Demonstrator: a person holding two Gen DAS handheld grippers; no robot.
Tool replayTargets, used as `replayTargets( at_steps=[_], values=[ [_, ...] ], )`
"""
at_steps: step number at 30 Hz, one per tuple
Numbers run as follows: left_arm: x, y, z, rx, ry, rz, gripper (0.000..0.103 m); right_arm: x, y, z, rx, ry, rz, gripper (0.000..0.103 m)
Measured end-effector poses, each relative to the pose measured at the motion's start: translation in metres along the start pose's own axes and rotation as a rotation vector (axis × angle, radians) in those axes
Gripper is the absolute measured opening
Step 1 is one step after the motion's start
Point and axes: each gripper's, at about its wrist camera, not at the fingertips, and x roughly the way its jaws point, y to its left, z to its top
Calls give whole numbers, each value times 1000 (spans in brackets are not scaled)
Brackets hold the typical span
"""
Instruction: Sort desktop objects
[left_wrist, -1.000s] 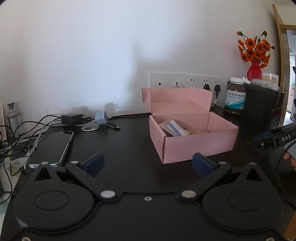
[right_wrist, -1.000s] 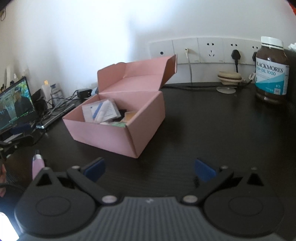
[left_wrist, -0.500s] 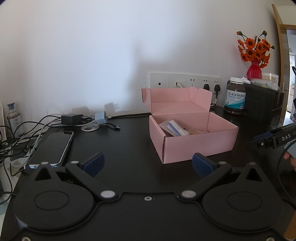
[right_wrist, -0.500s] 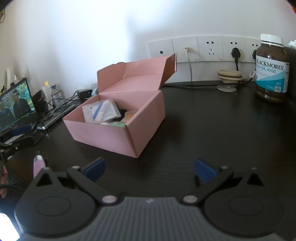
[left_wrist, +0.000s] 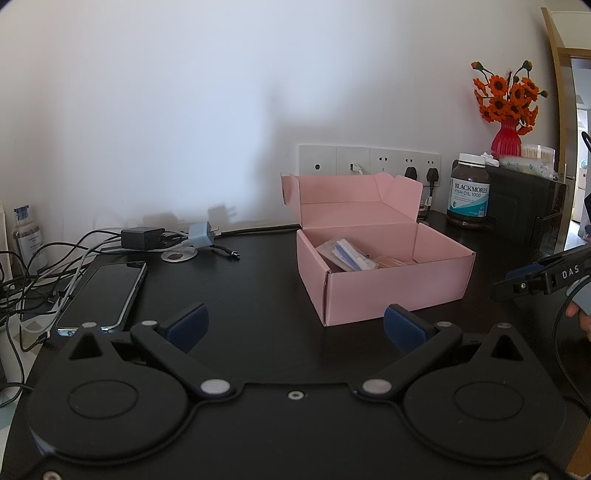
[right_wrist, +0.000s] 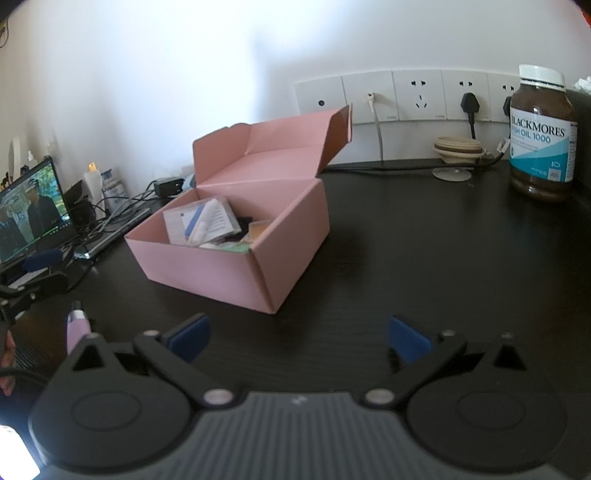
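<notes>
A pink cardboard box (left_wrist: 391, 291) (right_wrist: 221, 269) stands with its lid up on the black desk, holding packets and small items. My left gripper (left_wrist: 293, 326) is open, low over the desk just in front of the box, nothing between its blue pads. My right gripper (right_wrist: 299, 338) is also open and empty, in front of the box's right corner. A pink pen-like object (right_wrist: 75, 326) lies on the desk beside the right gripper's left finger. A brown fish-oil bottle (right_wrist: 541, 134) (left_wrist: 468, 194) stands at the back right.
A phone (left_wrist: 105, 291) lies at the left among tangled cables and chargers (left_wrist: 142, 238). Wall sockets (right_wrist: 417, 96) run along the back. A red vase of orange flowers (left_wrist: 506, 140) sits on a black case. A lit screen (right_wrist: 29, 210) stands far left. A suction-cup holder (right_wrist: 456, 153) sits near the bottle.
The right wrist view has shifted slightly: the box and bottle sit a little higher in frame. The left gripper has barely moved. Both stay open.
</notes>
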Motion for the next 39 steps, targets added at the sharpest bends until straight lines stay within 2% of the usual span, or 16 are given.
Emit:
replayTargets(
  at_steps=[8, 15, 22, 30, 39],
  values=[
    [0, -1, 3, 14, 12, 6, 103, 0, -1, 0, 5, -2, 8, 102],
    [-13, -6, 12, -28, 15, -10, 103, -2, -2, -1, 7, -5, 19, 102],
    [-25, -27, 10, 28, 28, -47, 103, -4, -3, -1, 9, -9, 30, 102],
    [-34, -51, -7, 79, 52, -104, 103, -4, -2, -1, 4, -12, 43, 102],
    [-32, -58, -15, 96, 97, -141, 103, -4, -3, -1, 3, -10, 56, 102]
  ],
)
